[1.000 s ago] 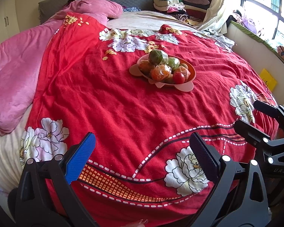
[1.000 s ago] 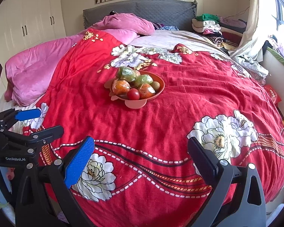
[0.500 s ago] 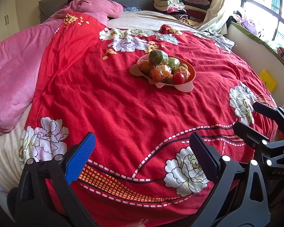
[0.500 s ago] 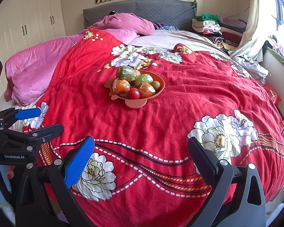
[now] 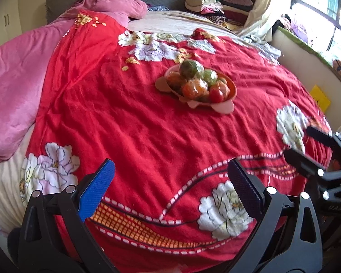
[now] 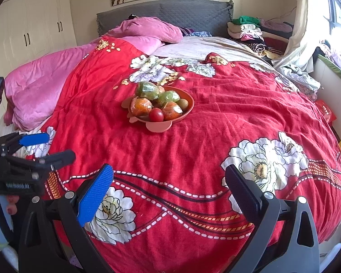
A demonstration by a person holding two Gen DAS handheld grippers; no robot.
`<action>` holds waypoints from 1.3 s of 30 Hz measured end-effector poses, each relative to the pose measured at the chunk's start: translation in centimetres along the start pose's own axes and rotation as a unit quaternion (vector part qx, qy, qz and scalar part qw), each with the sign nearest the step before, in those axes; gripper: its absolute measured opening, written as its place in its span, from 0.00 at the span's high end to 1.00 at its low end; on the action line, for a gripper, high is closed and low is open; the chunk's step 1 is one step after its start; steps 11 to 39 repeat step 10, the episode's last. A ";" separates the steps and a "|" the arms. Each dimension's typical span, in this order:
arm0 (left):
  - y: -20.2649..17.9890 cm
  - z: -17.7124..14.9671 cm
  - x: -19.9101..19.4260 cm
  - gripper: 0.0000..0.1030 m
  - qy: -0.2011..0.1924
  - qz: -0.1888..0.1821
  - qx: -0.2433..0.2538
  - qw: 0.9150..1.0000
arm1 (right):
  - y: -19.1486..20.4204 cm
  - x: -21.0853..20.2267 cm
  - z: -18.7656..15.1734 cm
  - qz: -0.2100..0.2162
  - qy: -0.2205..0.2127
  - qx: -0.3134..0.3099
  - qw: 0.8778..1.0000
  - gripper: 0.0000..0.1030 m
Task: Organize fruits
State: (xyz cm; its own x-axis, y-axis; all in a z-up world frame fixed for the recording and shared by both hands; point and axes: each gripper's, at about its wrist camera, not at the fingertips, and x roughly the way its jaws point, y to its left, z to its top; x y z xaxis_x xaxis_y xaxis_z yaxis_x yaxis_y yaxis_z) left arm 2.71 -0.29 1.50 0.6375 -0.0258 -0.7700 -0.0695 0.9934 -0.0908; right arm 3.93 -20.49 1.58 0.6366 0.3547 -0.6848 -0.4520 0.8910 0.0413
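Fruit bowl [image 6: 186,111] — pinkish-orange, scalloped feet, set on red floral bedspread [image 6: 193,150] slightly above frame centre, left of middle in the right wrist view; upper centre in the left wrist view [image 5: 231,86].
Contents: two green wrapped fruits [image 6: 147,90] at the back, two orange wrapped fruits [image 6: 140,107] at the front, one red tomato [image 6: 156,115] at the near rim, one small brown fruit [image 6: 182,103] at the right edge.
Left gripper [image 5: 174,188] — lower frame, fingers [image 5: 95,191] spread wide, grasping nothing, above the bedspread's near edge, well apart from the bowl.
Right gripper [image 6: 170,190] — lower frame, fingers [image 6: 94,196] likewise released and empty, well apart from the bowl.
Pink quilt [image 6: 41,84] — left of frame, beside the bedspread.
Folded clothes [image 6: 247,30] — upper right, by the grey headboard [image 6: 170,13].
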 end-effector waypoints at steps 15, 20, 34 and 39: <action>9.2 5.8 6.2 0.09 -0.005 0.092 -0.080 0.993 | -5.7 3.1 2.4 -0.053 -0.015 0.033 0.998 0.05; 9.2 5.8 6.2 0.09 -0.005 0.092 -0.080 0.993 | -5.7 3.1 2.4 -0.053 -0.015 0.033 0.998 0.05; 9.2 5.8 6.2 0.09 -0.005 0.092 -0.080 0.993 | -5.7 3.1 2.4 -0.053 -0.015 0.033 0.998 0.05; 9.2 5.8 6.2 0.09 -0.005 0.092 -0.080 0.993 | -5.7 3.1 2.4 -0.053 -0.015 0.033 0.998 0.05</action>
